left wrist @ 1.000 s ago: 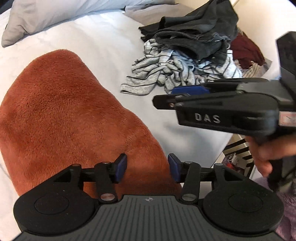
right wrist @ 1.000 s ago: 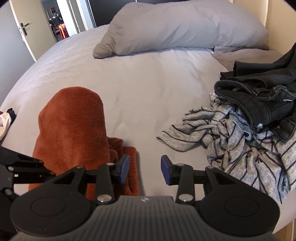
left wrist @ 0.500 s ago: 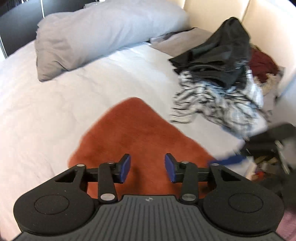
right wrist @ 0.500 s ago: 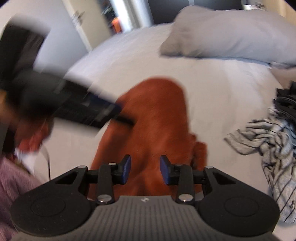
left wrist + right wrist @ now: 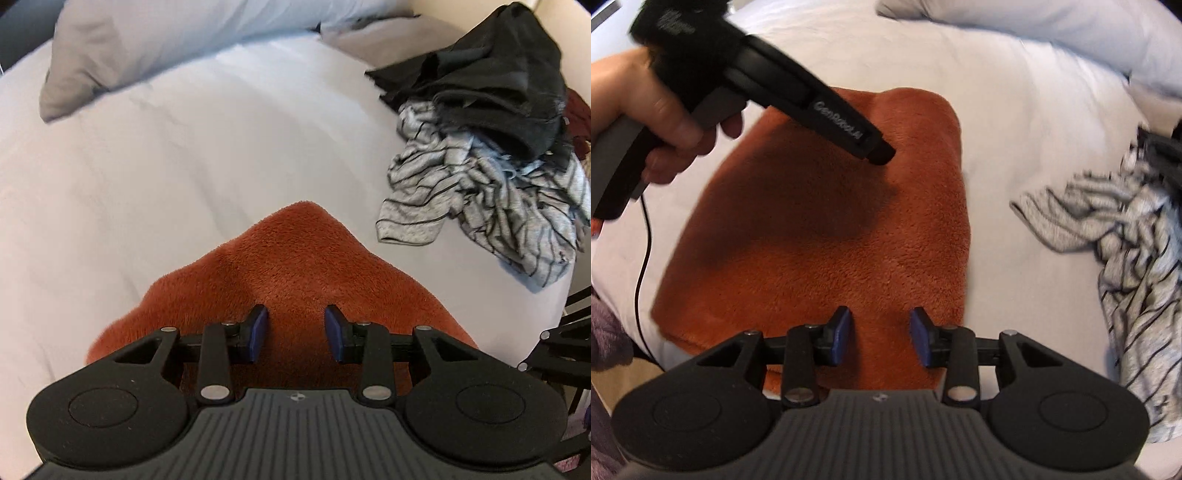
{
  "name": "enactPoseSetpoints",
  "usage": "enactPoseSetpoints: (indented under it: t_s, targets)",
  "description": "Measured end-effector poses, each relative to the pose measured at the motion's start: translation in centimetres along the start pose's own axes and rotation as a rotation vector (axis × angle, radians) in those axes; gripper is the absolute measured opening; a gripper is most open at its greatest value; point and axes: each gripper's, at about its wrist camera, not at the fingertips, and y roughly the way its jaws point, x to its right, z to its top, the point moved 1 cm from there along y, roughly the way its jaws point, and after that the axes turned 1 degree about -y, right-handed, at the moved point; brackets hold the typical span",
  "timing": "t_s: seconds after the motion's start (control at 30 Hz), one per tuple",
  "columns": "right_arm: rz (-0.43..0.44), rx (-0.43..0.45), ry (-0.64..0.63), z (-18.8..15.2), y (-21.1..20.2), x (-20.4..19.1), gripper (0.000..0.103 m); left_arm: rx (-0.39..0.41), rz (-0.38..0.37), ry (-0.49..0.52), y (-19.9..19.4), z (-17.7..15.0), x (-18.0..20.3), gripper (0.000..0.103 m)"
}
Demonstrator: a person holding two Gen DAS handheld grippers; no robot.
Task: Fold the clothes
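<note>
Two hand-held grippers: left hand-held gripper (image 5: 295,334) jaws closing, narrow gap over one folded rust-orange fleece (image 5: 295,273), nothing pinched; right hand-held gripper (image 5: 879,341) narrow too, empty, over its near edge. Fleece lies on the white bed (image 5: 166,177); one striped grey top (image 5: 491,206), one dark garment (image 5: 495,81), one grey pillow (image 5: 177,40).

the rust-orange garment (image 5: 827,236) is thick, fuzzy fleece, matt. the bed sheet (image 5: 155,177) is smooth pale cloth. the striped top (image 5: 480,192) looks thin knit. both grippers' bodies are matt black plastic, ribbed.
</note>
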Motion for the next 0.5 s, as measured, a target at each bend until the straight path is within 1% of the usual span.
enactPoseSetpoints:
  t_s: [0.17,0.27,0.33,0.37,0.4,0.43,0.5]
  targets:
    - [0.039,-0.023,0.041,0.0,1.7,1.3,0.041,-0.017,-0.010,-0.002,0.9,0.0,-0.4,0.032]
    - [0.048,-0.025,0.040,0.1,1.6,1.3,0.042,0.011,-0.032,-0.025,0.2,-0.4,-0.9,0.032]
    - [0.062,-0.019,0.048,0.1,1.2,1.3,0.043,0.053,-0.053,-0.025,-1.0,-0.7,-1.0,0.033]
    - [0.076,-0.008,0.059,0.1,0.7,1.4,0.044,0.080,-0.066,-0.025,-1.9,-1.0,-1.1,0.035]
    - [0.095,0.007,0.070,0.0,0.1,1.5,0.046,0.106,-0.080,-0.029,-2.9,-1.3,-1.3,0.046]
    - [0.125,0.033,0.085,-0.1,-0.7,1.7,0.053,0.132,-0.092,-0.039,-4.1,-1.8,-1.6,0.055]
    - [0.177,0.099,0.123,-0.3,-2.4,2.0,0.059,0.183,-0.098,-0.064,-6.6,-3.0,-2.5,0.061]
